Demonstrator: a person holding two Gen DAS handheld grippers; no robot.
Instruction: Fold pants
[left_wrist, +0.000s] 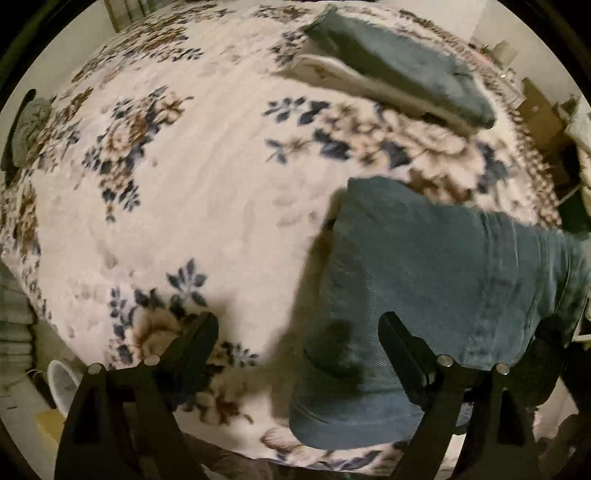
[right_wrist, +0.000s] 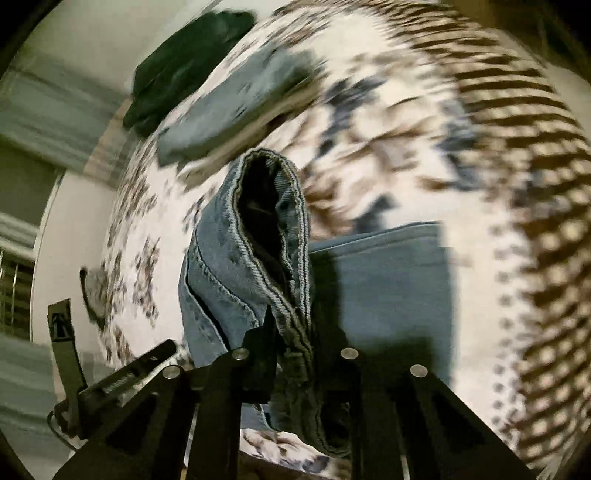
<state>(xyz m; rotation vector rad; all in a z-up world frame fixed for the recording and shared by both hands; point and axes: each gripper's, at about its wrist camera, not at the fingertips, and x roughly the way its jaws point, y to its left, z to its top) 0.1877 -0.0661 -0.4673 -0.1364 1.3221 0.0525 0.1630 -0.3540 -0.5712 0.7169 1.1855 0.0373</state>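
Blue jeans (left_wrist: 443, 280) lie on a floral blanket (left_wrist: 207, 192), at the lower right of the left wrist view. My left gripper (left_wrist: 299, 325) hangs above them, pointing down and open wide. Its right finger is over the denim, its left finger over the blanket, and nothing is gripped. In the right wrist view, my right gripper (right_wrist: 295, 332) is shut on a seamed edge of the jeans (right_wrist: 236, 258). That edge is lifted off the bed, and a leg opening gapes just beyond the fingers. The remaining denim (right_wrist: 388, 288) lies flat behind it.
A stack of folded clothes (left_wrist: 399, 70), blue-grey on white, sits at the far side of the bed and shows again as a folded stack (right_wrist: 229, 110). A dark green garment (right_wrist: 184, 62) lies beyond it. A grey object (left_wrist: 29, 125) is at the bed's left edge.
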